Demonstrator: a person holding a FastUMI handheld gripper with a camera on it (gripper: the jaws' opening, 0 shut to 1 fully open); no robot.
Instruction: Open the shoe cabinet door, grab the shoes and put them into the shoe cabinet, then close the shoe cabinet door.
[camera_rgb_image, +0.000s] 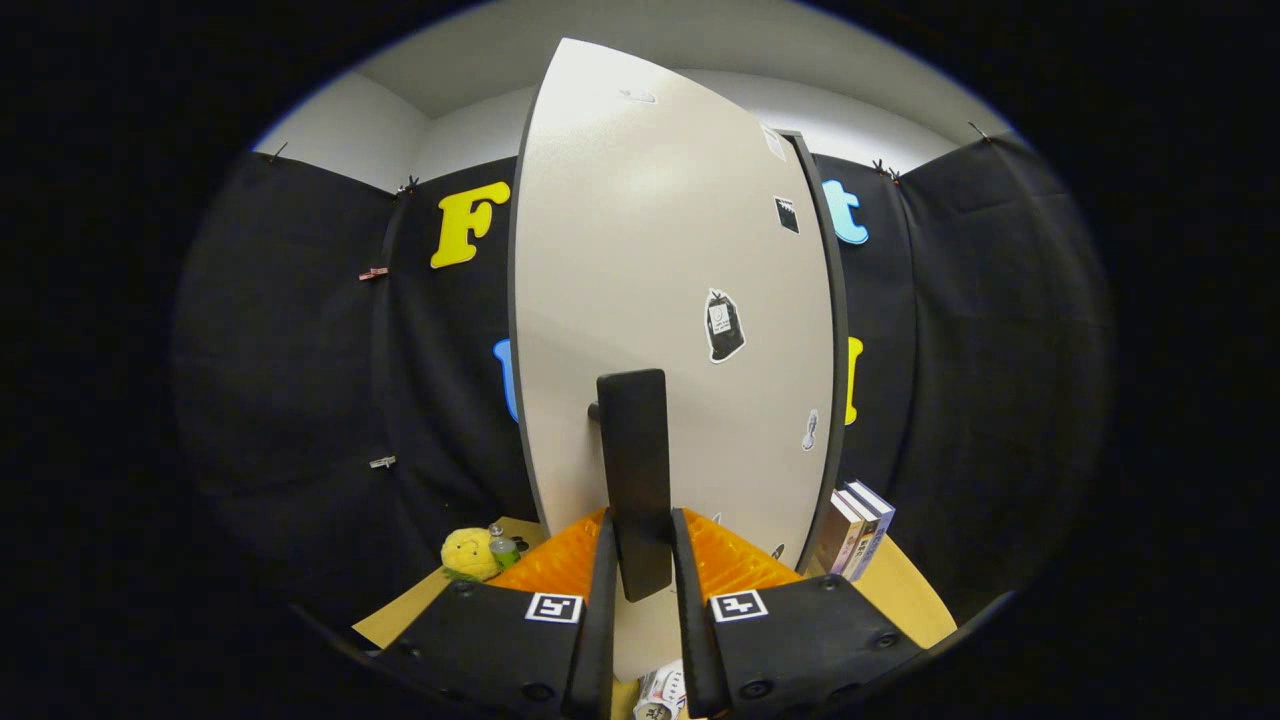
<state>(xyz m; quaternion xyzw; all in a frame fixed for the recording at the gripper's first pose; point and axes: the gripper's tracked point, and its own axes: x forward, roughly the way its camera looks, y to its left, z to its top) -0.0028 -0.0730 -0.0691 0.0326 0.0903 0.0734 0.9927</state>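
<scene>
The gripper (640, 560) pinches the black handle (633, 470) of the shoe cabinet door (660, 250). A crooked pull could slip its fingers off; books (856, 530) stand just right of the door.

gripper (640, 560) upright, fingers (600, 600) closed on black door handle (632, 470)

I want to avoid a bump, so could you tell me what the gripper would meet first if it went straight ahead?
The gripper has the black door handle between its fingers, seemingly clamped. Straight on, it would meet the pale cabinet door right behind the handle, though the gap is hard to judge.
</scene>
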